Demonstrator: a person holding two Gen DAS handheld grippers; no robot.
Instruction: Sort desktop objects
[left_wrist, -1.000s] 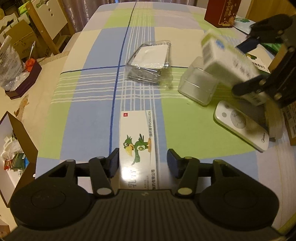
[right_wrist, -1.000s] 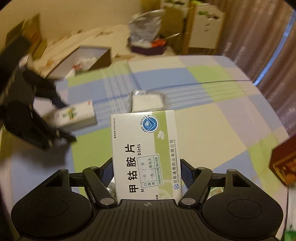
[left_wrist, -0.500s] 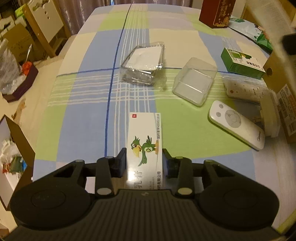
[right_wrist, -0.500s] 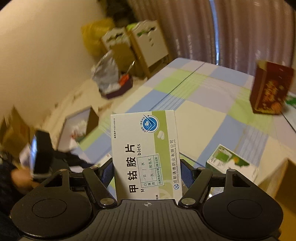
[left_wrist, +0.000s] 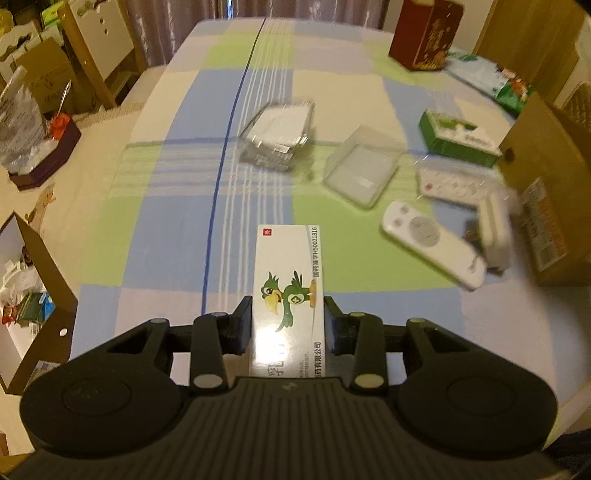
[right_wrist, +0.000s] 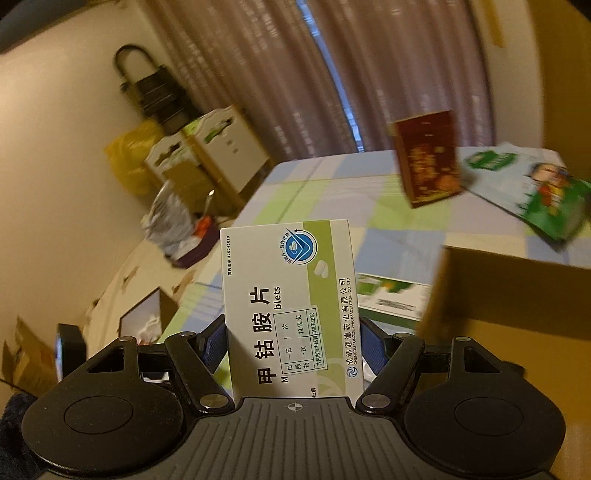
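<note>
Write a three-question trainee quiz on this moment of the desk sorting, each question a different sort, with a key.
1. True or false: the left claw is shut on the white medicine box with the green parrot.
2. Multiple choice: what does the right claw hold? A) a white remote B) a white and green tablet box C) a clear plastic container
3. Fill in: on the checked tablecloth, the thing lying just right of the parrot box is a white ____.

Key: 1 true. 2 B, the tablet box stands upright between the fingers. 3 remote.
</note>
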